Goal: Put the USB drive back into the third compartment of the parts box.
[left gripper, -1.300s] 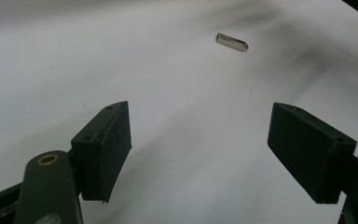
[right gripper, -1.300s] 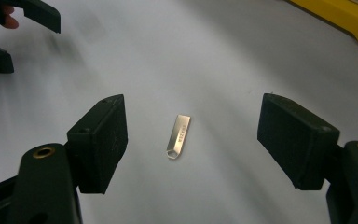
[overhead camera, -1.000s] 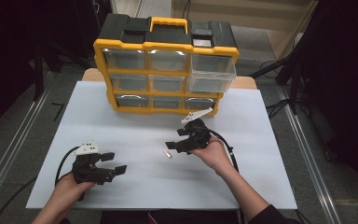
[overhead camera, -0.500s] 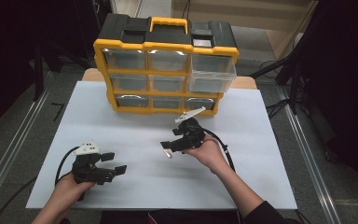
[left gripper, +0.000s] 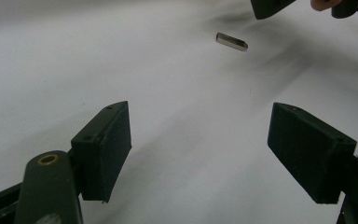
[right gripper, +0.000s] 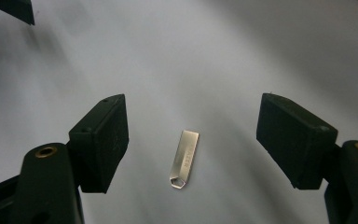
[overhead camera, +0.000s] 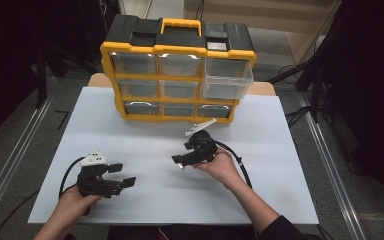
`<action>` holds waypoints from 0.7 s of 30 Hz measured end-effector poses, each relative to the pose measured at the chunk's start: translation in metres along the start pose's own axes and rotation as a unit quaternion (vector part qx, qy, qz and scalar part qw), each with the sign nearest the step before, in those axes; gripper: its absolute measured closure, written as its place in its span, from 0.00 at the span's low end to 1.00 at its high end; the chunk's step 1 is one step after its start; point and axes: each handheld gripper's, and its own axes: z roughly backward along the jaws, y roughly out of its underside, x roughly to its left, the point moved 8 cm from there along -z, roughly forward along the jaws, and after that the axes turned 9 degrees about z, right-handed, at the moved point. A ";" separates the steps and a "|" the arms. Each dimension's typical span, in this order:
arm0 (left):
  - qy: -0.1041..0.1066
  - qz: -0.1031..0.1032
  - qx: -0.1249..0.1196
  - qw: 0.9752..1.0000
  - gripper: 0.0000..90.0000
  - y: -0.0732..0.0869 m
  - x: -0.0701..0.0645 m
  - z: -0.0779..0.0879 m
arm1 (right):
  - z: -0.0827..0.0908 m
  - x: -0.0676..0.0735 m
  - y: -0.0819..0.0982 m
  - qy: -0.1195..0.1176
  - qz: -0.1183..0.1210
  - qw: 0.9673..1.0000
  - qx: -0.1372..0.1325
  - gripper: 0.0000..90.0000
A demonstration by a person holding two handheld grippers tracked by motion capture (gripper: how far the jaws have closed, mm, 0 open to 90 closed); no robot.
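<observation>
In the high view the right gripper (overhead camera: 179,161) sits just right of the frame's centre, held in the person's right hand (overhead camera: 223,167), tilted down over the white table (overhead camera: 280,165) with its jaws spread wide and nothing between their pads. Directly under its tips lies a small silver USB stick (overhead camera: 181,166), a tiny bright fleck on the bare white surface. In the right gripper view the USB stick (right gripper: 185,158) lies flat on the table in the lower middle of the frame, between the two black jaws but touching neither, its long side running nearly up and down and its looped end toward the bottom. The left gripper (overhead camera: 121,176) rests low in the lower left of the high view, held in the left hand (overhead camera: 70,207), its jaws likewise parted and empty, well apart from the stick. In the left gripper view the USB stick (left gripper: 231,41) shows far off near the upper middle, with the tip of the right gripper (left gripper: 270,6) just above it at the top edge. A yellow and black drawer organiser (overhead camera: 177,75) stands at the far side of the table in the upper middle of the high view, its upper right drawer (overhead camera: 227,82) pulled out
</observation>
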 end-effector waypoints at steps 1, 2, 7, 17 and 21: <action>0.000 0.000 0.000 1.000 0.25 0.000 0.000 0.000 | -0.003 0.001 0.002 0.001 0.001 1.000 0.006 0.26; 0.000 0.000 0.000 1.000 0.25 0.000 0.000 0.000 | -0.005 0.001 0.003 0.001 0.002 1.000 0.008 0.27; -0.001 0.000 0.000 1.000 0.25 0.000 0.000 0.001 | -0.009 0.003 0.007 0.001 0.004 1.000 0.016 0.29; 0.000 0.000 0.000 1.000 0.25 0.000 0.000 0.001 | -0.020 0.005 0.016 0.000 0.009 0.999 0.036 0.36; -0.001 0.000 0.000 1.000 0.25 0.000 0.000 0.001 | -0.021 0.006 0.017 0.012 0.014 0.999 0.040 0.41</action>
